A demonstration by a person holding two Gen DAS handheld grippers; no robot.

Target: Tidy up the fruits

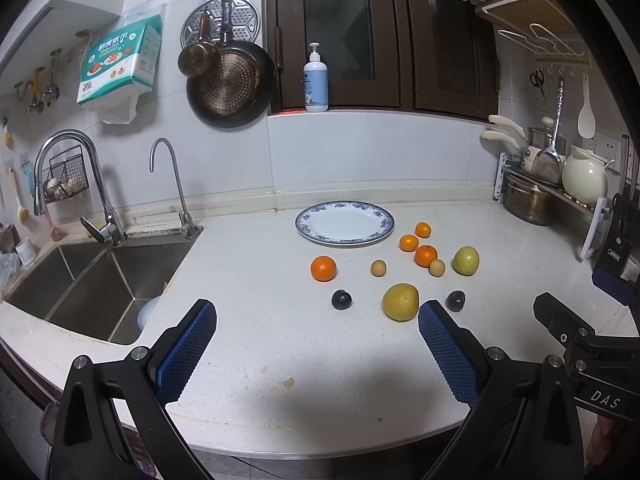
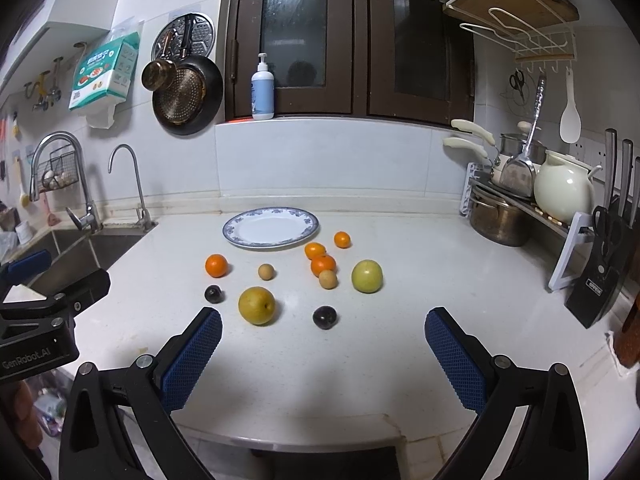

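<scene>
Kitchen counter with fruit laid out before sorting. A blue-rimmed plate (image 1: 376,236) sits on the white countertop (image 1: 260,320), toward the back wall, with nothing on it. In front of it lie the loose fruits: a lone orange (image 1: 323,268) to the left, three smaller oranges (image 1: 409,243) grouped just right of the plate, two small tan fruits (image 1: 378,268), a green apple (image 1: 466,261) farthest right, a yellow pear (image 1: 400,302) nearest the front, and two dark plums (image 1: 341,299) flanking the pear. The left gripper (image 1: 318,354) hovers over the counter's near edge, blue-padded fingers spread wide and holding nothing. The right gripper (image 2: 322,358) hovers alongside it, likewise spread wide and unloaded. The sink (image 1: 92,280) lies to the left
</scene>
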